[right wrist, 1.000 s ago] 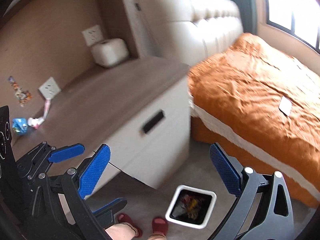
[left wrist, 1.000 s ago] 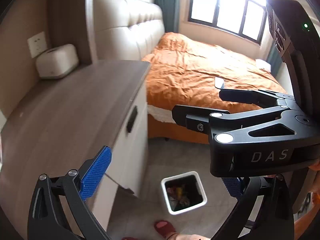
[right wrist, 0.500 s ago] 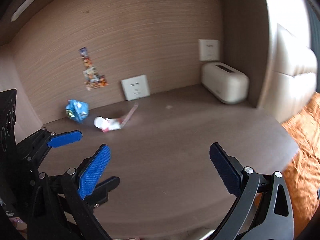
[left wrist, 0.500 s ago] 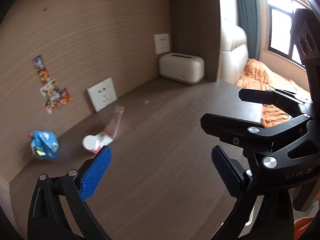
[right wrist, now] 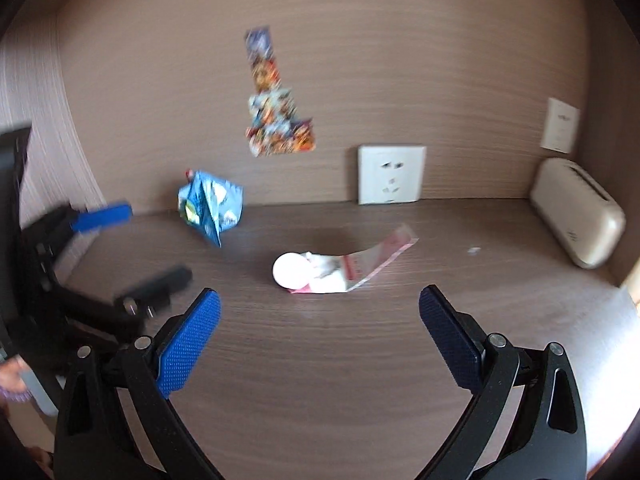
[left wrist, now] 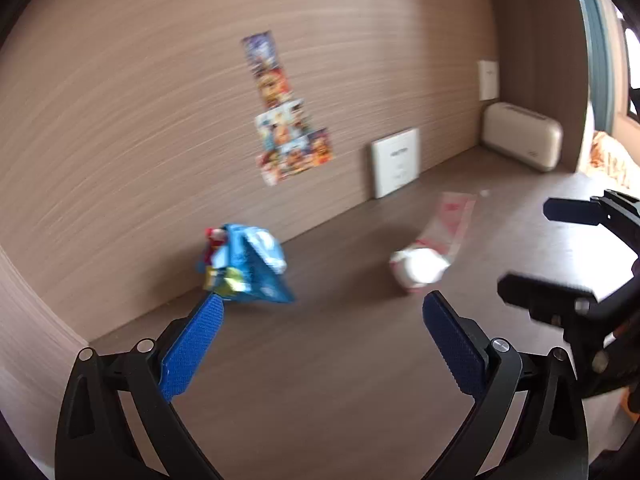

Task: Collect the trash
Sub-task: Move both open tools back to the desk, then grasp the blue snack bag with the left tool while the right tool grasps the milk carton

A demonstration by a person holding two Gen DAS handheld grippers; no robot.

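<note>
Brown wood grain runs under both my grippers, a tabletop (right wrist: 360, 360) backed by a wall panel of the same tone. My left gripper (left wrist: 320, 340) hangs above it with its jaws spread wide and nothing between them. Just past its left fingertip (left wrist: 192, 344) sits a crumpled blue snack bag (left wrist: 248, 268), close to the pad but, through the blur, I cannot tell whether they touch. Ahead of its right fingertip lies a white cup on its side (left wrist: 418, 270) with a clear red-printed wrapper (left wrist: 452, 220) trailing away behind it toward the wall.

My right gripper (right wrist: 320, 340) is also wide open and empty. Far off to the left of its jaws the left gripper shows as a blurred dark frame with one blue pad. Forward and left of my left fingertip, near the wall, is the blue snack bag (right wrist: 210, 208). Almost dead ahead, between the lines of my two fingers but well beyond the tips, lie the white cup (right wrist: 292, 270) and the wrapper (right wrist: 380, 256). Behind them a white socket plate (right wrist: 392, 174) is set in the wall, with colourful stickers (right wrist: 276, 120) stuck above. Far forward and right of my right fingertip, a cream tissue box (right wrist: 576, 212) stands in the corner.
</note>
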